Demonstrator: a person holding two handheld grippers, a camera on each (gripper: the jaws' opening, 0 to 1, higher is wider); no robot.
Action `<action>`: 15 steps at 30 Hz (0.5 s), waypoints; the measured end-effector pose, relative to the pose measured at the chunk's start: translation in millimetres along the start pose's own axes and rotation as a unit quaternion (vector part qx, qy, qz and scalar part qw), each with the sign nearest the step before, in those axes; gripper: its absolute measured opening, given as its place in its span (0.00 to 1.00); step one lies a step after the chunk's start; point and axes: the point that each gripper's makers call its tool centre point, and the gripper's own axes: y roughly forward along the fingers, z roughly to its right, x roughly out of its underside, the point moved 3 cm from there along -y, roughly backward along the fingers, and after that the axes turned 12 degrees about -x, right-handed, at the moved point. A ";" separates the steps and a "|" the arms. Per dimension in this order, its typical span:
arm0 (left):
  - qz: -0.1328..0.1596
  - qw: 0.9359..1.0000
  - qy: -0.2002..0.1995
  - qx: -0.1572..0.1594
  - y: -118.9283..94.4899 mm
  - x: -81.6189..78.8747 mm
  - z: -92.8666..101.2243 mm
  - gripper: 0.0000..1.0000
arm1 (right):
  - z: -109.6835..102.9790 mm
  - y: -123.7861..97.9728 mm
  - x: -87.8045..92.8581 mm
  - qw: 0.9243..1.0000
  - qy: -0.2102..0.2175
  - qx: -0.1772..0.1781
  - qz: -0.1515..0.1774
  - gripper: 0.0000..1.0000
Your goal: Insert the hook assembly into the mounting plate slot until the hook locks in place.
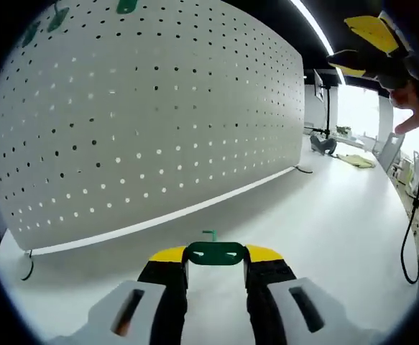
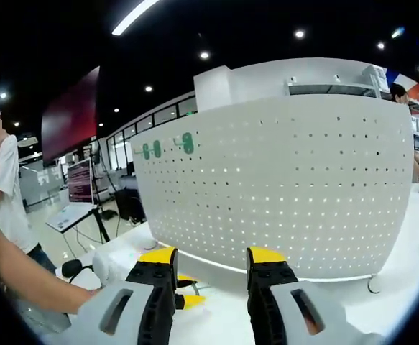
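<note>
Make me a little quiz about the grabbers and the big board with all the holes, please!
1. True or false: the left gripper is shut on a green hook.
2. What does the right gripper hold between its yellow-tipped jaws?
A. a green hook
B. nothing
C. a cable
3. Fill in: green hooks already hang near the ____ edge of the white pegboard.

Key
1. True: in the left gripper view the hook sits pinched between the jaws, above the white table.
2. B: the jaws stand apart with only the pegboard seen between them.
3. Top.
</note>
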 end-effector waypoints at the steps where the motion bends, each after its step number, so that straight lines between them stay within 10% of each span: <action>1: 0.008 1.000 0.001 0.001 -4.7 -5.9 0.0 0.31 | -1.1 -0.1 -0.8 1.000 0.000 -0.002 0.000 0.39; 15: 0.105 0.994 0.023 0.015 -66.5 -71.5 1.8 0.31 | -17.3 -3.1 -26.4 1.000 -0.009 -0.028 0.007 0.39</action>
